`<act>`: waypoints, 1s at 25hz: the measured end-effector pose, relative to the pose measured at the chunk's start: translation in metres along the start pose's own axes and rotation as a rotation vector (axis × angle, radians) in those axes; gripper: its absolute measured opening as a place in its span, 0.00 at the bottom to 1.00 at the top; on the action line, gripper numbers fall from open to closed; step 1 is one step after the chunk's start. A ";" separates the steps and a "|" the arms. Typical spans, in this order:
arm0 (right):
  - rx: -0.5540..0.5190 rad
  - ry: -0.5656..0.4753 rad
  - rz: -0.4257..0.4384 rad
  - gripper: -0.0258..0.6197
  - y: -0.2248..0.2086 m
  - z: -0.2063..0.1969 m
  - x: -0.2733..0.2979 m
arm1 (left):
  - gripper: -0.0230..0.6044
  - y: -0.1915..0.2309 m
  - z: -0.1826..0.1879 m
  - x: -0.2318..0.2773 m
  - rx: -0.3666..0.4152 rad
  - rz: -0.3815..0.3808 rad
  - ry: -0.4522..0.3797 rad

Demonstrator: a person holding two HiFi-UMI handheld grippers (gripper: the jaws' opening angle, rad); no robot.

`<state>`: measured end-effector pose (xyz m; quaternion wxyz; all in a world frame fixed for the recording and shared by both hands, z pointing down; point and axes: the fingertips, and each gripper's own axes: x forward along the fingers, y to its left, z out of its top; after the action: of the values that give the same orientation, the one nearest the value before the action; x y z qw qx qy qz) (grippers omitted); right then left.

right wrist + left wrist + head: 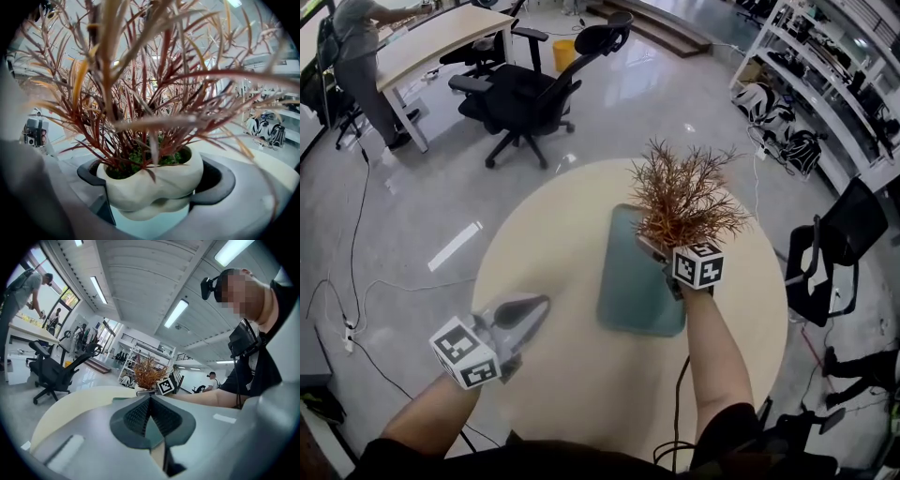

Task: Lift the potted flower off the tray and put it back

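Table (553, 244) round, beige, in office w/ black chair (525, 98); teal tray (633, 291) on it. We see right gripper (152, 183) clamped round potted flower (684, 202) at tray's far end; left gripper (525, 309) closed, empty.

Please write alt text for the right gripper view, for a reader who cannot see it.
The right gripper clamps a lumpy white pot between its two dark jaws. Thin red-brown leaves rise from green moss in it and fill most of the frame; a pale teal tray shows below.
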<state>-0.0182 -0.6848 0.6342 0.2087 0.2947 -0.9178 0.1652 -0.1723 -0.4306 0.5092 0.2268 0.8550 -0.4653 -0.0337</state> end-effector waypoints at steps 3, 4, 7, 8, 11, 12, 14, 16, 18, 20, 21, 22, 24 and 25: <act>-0.001 0.006 -0.002 0.88 -0.007 -0.009 0.010 | 0.03 0.003 -0.008 0.005 -0.004 -0.001 0.010; -0.001 0.009 -0.002 0.88 -0.009 -0.013 0.013 | 0.03 0.003 -0.011 0.007 -0.006 -0.002 0.012; 0.000 0.020 -0.005 0.88 -0.014 -0.025 0.021 | 0.03 0.004 -0.019 0.012 -0.012 -0.008 0.017; 0.001 0.025 -0.006 0.88 -0.016 -0.029 0.024 | 0.03 0.005 -0.021 0.014 -0.014 -0.010 0.019; 0.002 0.037 -0.013 0.88 -0.021 -0.039 0.031 | 0.03 0.006 -0.026 0.018 -0.019 -0.014 0.024; -0.001 0.041 -0.017 0.88 -0.023 -0.042 0.033 | 0.03 0.007 -0.027 0.020 -0.018 -0.015 0.026; -0.014 0.054 -0.032 0.89 -0.027 -0.049 0.037 | 0.03 0.007 -0.029 0.021 -0.017 -0.016 0.031; -0.034 0.069 -0.050 0.89 -0.032 -0.058 0.042 | 0.03 0.009 -0.033 0.023 -0.021 -0.017 0.034; -0.032 0.059 -0.053 0.89 -0.033 -0.060 0.046 | 0.03 0.011 -0.034 0.025 -0.030 -0.018 0.037; -0.010 0.045 -0.045 0.89 -0.030 -0.056 0.049 | 0.03 0.013 -0.035 0.027 -0.038 -0.021 0.042; -0.004 0.042 -0.045 0.89 -0.031 -0.056 0.050 | 0.03 0.013 -0.037 0.028 -0.041 -0.023 0.045; 0.000 0.044 -0.051 0.89 -0.034 -0.059 0.050 | 0.03 0.012 -0.038 0.028 -0.043 -0.024 0.048; 0.005 0.051 -0.061 0.90 -0.036 -0.061 0.050 | 0.03 0.010 -0.039 0.029 -0.047 -0.027 0.051; 0.006 0.051 -0.065 0.90 -0.034 -0.059 0.049 | 0.03 0.009 -0.039 0.029 -0.048 -0.028 0.052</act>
<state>-0.0172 -0.7088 0.7150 0.2365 0.3205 -0.9017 0.1684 -0.1525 -0.4441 0.5524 0.2585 0.8563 -0.4464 -0.0258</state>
